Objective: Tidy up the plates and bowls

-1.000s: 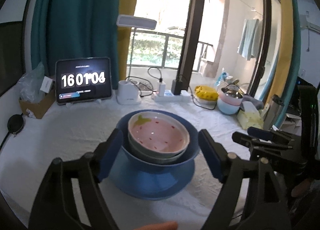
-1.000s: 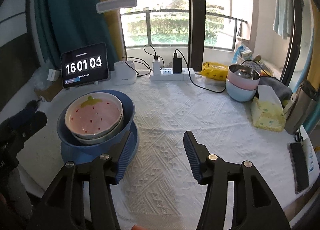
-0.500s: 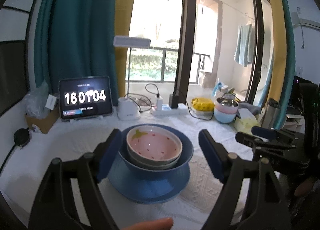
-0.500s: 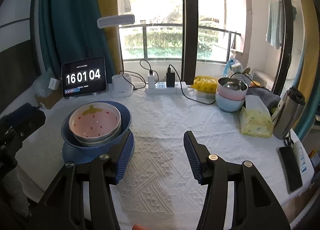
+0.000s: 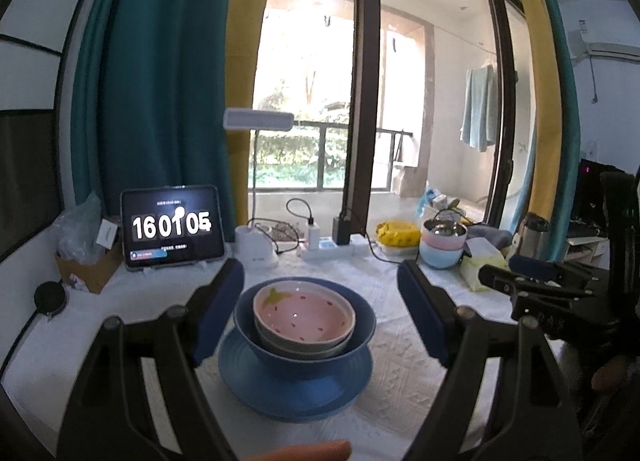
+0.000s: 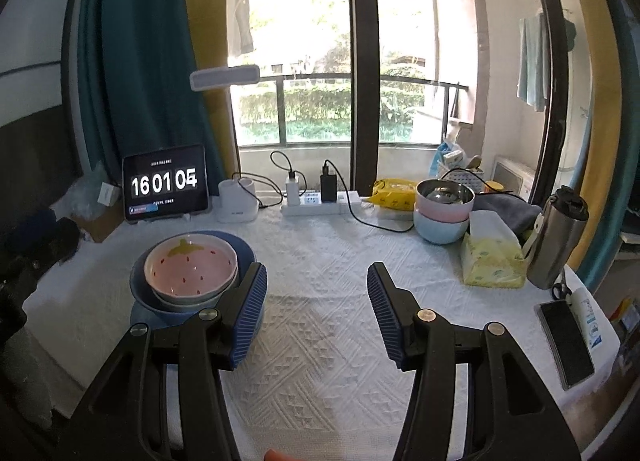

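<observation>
Stack: strawberry bowl (image 5: 304, 315) nested in blue bowl (image 5: 362, 325) on blue plate (image 5: 294, 391), near-left of table (image 6: 320, 261) | my left gripper (image 5: 320, 311): straddles stack, wide open, empty, nearer | my right gripper (image 6: 318, 303): open, empty, stack to its left

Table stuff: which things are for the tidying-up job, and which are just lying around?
For the job:
- strawberry bowl
- grey bowl
- blue bowl
- blue plate

Just lying about:
- tablet clock
- power strip
- tissue pack
- steel flask
- phone
</observation>
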A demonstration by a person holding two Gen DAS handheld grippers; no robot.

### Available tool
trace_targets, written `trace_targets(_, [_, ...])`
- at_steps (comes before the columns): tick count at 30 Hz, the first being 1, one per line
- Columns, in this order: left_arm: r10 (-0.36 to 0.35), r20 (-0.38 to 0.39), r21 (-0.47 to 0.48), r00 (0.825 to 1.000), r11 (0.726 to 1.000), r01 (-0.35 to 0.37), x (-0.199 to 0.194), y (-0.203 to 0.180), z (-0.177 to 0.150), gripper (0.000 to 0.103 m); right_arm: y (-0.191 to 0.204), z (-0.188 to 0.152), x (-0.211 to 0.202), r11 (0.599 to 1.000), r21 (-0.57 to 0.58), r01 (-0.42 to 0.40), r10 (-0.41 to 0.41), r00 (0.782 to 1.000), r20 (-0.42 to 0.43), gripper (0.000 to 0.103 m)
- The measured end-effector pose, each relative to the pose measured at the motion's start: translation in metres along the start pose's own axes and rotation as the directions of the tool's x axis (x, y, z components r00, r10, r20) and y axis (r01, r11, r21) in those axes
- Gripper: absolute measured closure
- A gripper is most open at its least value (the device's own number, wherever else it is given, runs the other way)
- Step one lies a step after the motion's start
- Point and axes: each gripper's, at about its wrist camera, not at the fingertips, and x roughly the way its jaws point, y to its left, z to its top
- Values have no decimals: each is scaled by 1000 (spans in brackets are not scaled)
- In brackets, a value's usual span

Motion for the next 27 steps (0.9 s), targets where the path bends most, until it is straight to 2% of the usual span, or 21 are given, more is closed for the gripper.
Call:
trace_targets(10, [-15,41,12,999,1000,14,-11,-7,3,23,-3,1,-16,1000,-4,23,-23,999,39,47])
trace_targets(27, [-5,50,11,999,1000,5,-21,-1,0,22,0,-2,-30,999,1,38,-38,997,60,47])
